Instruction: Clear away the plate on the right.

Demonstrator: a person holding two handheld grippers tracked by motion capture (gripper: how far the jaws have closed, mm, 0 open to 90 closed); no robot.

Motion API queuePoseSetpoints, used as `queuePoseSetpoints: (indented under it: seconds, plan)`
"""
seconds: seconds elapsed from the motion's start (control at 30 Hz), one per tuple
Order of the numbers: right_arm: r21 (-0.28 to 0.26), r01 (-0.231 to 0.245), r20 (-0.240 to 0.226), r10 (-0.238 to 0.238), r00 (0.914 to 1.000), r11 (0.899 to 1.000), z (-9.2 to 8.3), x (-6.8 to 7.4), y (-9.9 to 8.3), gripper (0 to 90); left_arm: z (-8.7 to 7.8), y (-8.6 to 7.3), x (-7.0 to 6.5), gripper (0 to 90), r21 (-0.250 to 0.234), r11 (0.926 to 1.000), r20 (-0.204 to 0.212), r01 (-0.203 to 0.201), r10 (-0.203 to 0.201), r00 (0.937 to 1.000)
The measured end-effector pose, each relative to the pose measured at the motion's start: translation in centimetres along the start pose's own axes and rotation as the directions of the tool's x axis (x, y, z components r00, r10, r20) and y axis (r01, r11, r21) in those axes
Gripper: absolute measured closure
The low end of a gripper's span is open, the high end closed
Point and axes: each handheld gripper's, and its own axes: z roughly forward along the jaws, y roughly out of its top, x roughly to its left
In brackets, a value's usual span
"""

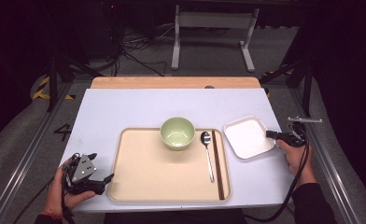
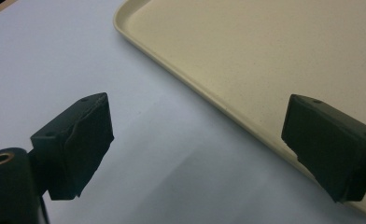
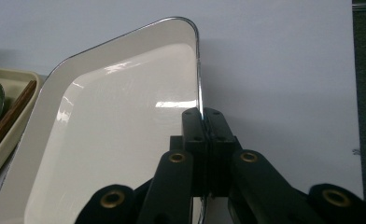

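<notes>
A beige tray [image 1: 162, 182] lies at the table's front middle. On it stand a green bowl [image 1: 177, 132], a metal spoon [image 1: 208, 154] and brown chopsticks [image 1: 217, 163] along its right side. A white square plate [image 1: 247, 136] sits on the table just right of the tray. My right gripper [image 1: 270, 134] is shut on the plate's right rim [image 3: 199, 93], jaws pressed together over the edge. My left gripper [image 1: 102, 179] rests open at the tray's front left corner, its fingers [image 2: 80, 140] wide apart over the table and the tray's edge [image 2: 209, 100], holding nothing.
The light grey tabletop [image 1: 139, 105] has free room behind the tray. A wooden strip [image 1: 172, 82] runs along its far edge. Metal rails flank the table, and a white frame [image 1: 214, 28] stands on the floor beyond.
</notes>
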Motion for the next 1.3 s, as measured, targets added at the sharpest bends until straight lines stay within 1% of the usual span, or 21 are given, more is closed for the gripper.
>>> queuePoseSetpoints:
  seconds: [0.13, 0.27, 0.5, 0.63, 0.67, 0.8, 0.83, 0.9, 0.93, 1.07, 1.17, 1.3]
  plan:
    - [-0.019, 0.007, 0.005, -0.007, 1.0000, 1.000, -0.3, 0.0, 0.0, 89.8, -0.1, 0.0, 0.1, 9.6, -0.006, 1.0000, -0.006, 0.002, -0.002, 1.0000]
    - [-0.040, 0.015, 0.006, -0.015, 0.9999, 0.999, -0.7, 0.2, 0.1, 89.8, 0.0, 0.0, 0.0, 9.7, 0.001, 1.0000, -0.003, -0.001, 0.001, 1.0000]
    - [-0.085, 0.035, 0.006, -0.035, 0.9994, 0.996, -1.4, 0.6, 0.4, 89.8, 0.0, 0.0, 0.0, 9.6, 0.000, 1.0000, -0.004, 0.003, -0.003, 1.0000]
    - [-0.099, 0.039, 0.010, -0.038, 0.9992, 0.994, -1.7, 0.7, 0.5, 89.8, -0.1, 0.0, 0.0, 9.7, 0.001, 1.0000, -0.004, 0.002, -0.002, 1.0000]
    - [-0.106, 0.040, 0.010, -0.039, 0.9992, 0.994, -1.9, 0.8, 0.6, 89.8, -0.1, 0.0, 0.1, 9.7, 0.001, 1.0000, -0.009, -0.004, 0.004, 1.0000]
    - [-0.121, 0.038, 0.008, -0.037, 0.9993, 0.992, -2.1, 0.9, 0.8, 89.8, -0.2, 0.0, 0.2, 9.7, -0.003, 1.0000, -0.013, 0.000, 0.000, 0.9999]
    - [-0.133, 0.036, 0.005, -0.035, 0.9994, 0.990, -2.2, 0.9, 0.9, 89.8, -0.2, 0.0, 0.3, 9.7, -0.002, 1.0000, -0.012, 0.000, 0.000, 0.9999]
    - [-0.148, 0.036, -0.002, -0.037, 0.9993, 0.988, -2.5, 1.2, 1.0, 89.8, -0.2, 0.0, 0.3, 9.7, -0.001, 1.0000, -0.013, -0.003, 0.003, 0.9999]
    - [-0.155, 0.038, -0.003, -0.039, 0.9992, 0.987, -2.7, 1.3, 1.1, 89.8, -0.2, 0.0, 0.2, 9.7, -0.002, 1.0000, -0.012, 0.006, -0.006, 0.9999]
    - [-0.179, 0.063, -0.010, -0.066, 0.9978, 0.982, -3.4, 2.0, 1.5, 89.9, -0.3, 0.0, 0.3, 9.7, -0.004, 1.0000, -0.015, 0.007, -0.007, 0.9999]
    - [-0.185, 0.083, -0.001, -0.085, 0.9964, 0.979, -3.7, 2.6, 1.7, 89.8, -0.3, -0.1, 0.3, 9.6, -0.005, 0.9999, -0.018, 0.009, -0.009, 0.9998]
    - [-0.206, 0.100, -0.014, -0.105, 0.9944, 0.974, -4.0, 3.5, 2.0, 89.8, -0.4, -0.1, 0.4, 9.6, -0.007, 1.0000, -0.019, 0.005, -0.005, 0.9998]
